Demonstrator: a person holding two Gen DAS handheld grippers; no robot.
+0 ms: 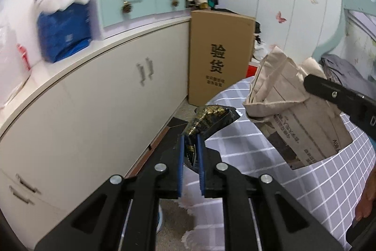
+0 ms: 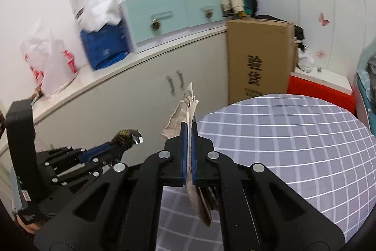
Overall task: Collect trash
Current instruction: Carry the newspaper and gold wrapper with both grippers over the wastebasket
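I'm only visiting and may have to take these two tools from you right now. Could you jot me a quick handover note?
Left tool: shut on a black-and-gold wrapper, held up beside the table.
Right tool: shut on a folded newspaper bag, held above the checked tablecloth.
Done: both pieces are picked up; the cloth in view is bare.
Left: put the wrapper away, probably into the bag. No bin is in view.

Glossy foil wrapper (image 1: 211, 120), matt crumpled newspaper (image 1: 298, 114), checked cloth tablecloth (image 2: 293, 133), plain cardboard box (image 1: 218, 55)
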